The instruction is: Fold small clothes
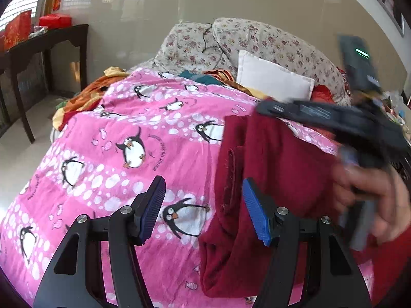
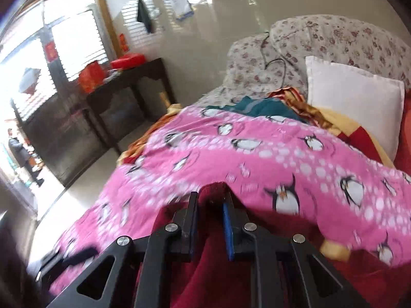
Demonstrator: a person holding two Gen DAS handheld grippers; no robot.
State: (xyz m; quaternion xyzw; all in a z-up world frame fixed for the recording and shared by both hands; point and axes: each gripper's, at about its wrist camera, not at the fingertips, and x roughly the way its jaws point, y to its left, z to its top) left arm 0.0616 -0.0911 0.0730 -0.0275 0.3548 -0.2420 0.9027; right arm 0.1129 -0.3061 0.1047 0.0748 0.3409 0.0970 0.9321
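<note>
A dark red garment [image 1: 269, 179] lies partly folded on the pink penguin blanket [image 1: 133, 138] at the right of the left wrist view. My left gripper [image 1: 203, 205] is open above its left edge and holds nothing. My right gripper [image 1: 280, 110] shows blurred at the right, held by a hand [image 1: 372, 197], with its tip over the garment's far edge. In the right wrist view my right gripper [image 2: 210, 215] is shut on a raised fold of the dark red garment [image 2: 213, 192] above the pink blanket [image 2: 282, 154].
A white pillow [image 1: 274, 79] and floral pillows [image 1: 231, 41] lie at the bed's head, with orange, teal and red cloths [image 1: 84, 95] bunched beside the blanket. A dark wooden table [image 1: 41, 46] with red boxes stands left of the bed. Bare floor [image 1: 15, 154] lies on the left.
</note>
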